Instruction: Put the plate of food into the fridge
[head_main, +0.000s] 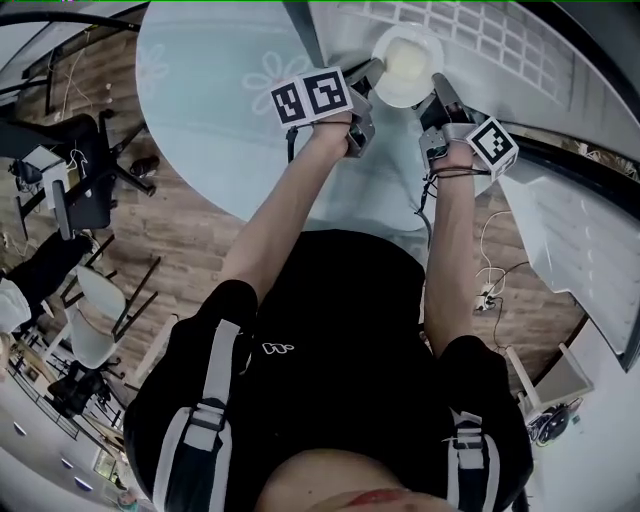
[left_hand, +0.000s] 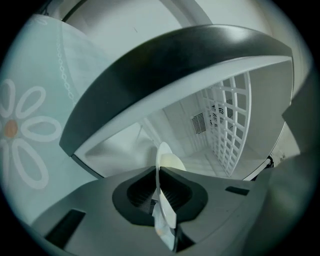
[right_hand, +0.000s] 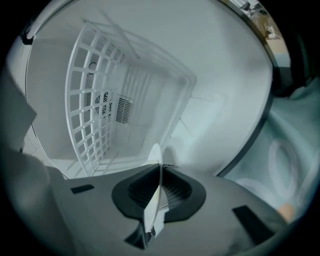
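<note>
Fridge (head_main: 560, 60) with a white interior stands open, its opening rimmed by a dark edge. Beside it runs a pale blue surface printed with flowers (head_main: 200, 90). A white wire rack (right_hand: 95, 110) lines one inner wall. The white plate (head_main: 405, 65), carrying pale food, is held at the fridge's opening. The left gripper (head_main: 372, 78) is clamped on the plate's left rim. The right gripper (head_main: 437, 90) pinches the opposite rim.
</note>
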